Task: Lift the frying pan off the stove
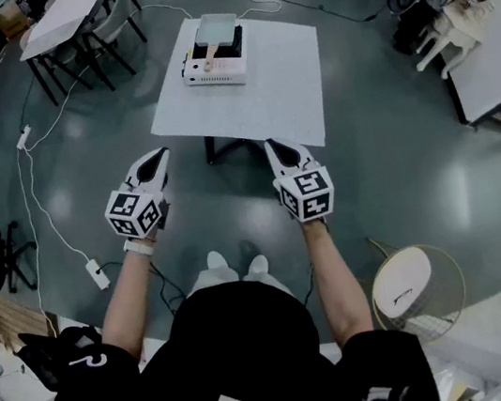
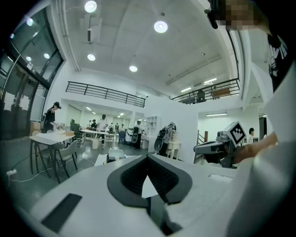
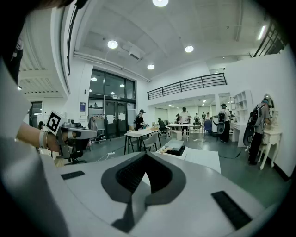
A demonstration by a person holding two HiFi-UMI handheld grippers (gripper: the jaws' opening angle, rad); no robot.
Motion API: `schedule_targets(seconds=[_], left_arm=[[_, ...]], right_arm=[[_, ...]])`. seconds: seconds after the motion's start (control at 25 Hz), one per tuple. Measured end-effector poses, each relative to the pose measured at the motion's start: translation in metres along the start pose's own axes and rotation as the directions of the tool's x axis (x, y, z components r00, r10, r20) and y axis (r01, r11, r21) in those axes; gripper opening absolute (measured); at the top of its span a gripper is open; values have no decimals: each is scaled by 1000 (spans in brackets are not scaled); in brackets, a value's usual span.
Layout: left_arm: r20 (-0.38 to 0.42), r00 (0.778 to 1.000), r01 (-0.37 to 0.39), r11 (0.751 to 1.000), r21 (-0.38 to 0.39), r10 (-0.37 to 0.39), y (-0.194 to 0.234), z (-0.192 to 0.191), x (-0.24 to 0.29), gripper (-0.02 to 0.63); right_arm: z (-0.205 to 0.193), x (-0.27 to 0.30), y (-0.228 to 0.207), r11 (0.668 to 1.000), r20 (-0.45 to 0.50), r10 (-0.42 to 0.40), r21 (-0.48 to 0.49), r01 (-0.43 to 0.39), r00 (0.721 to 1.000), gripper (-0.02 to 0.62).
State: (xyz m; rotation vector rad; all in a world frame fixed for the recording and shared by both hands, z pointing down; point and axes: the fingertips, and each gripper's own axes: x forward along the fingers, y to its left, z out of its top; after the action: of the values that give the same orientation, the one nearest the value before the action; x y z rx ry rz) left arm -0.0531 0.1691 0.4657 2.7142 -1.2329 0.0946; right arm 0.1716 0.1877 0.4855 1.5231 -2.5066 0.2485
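A small white stove (image 1: 214, 66) stands at the far left corner of a white table (image 1: 262, 98) ahead of me. On it sits a grey square frying pan (image 1: 215, 29), its wooden handle (image 1: 208, 56) pointing toward me. My left gripper (image 1: 159, 155) and right gripper (image 1: 272, 146) are held level, side by side, well short of the table, both shut with nothing in them. The left gripper view shows its joined jaws (image 2: 148, 161) and the stove (image 2: 112, 156) far off. In the right gripper view the stove (image 3: 174, 148) lies beyond the shut jaws (image 3: 147, 158).
A table with chairs (image 1: 73, 20) stands at the far left. A power strip and cable (image 1: 97, 273) lie on the floor to my left. A wire basket (image 1: 420, 290) is near my right side, and a white table (image 1: 493, 59) at right. People stand in the background.
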Motion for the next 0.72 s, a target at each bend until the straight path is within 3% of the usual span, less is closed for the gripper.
schedule_targets(seconds=[0.72], left_arm=[[3, 1000, -28, 999, 25, 28, -47, 0, 13, -3]], right_arm=[[-3, -17, -23, 999, 28, 51, -19, -50, 998, -6]])
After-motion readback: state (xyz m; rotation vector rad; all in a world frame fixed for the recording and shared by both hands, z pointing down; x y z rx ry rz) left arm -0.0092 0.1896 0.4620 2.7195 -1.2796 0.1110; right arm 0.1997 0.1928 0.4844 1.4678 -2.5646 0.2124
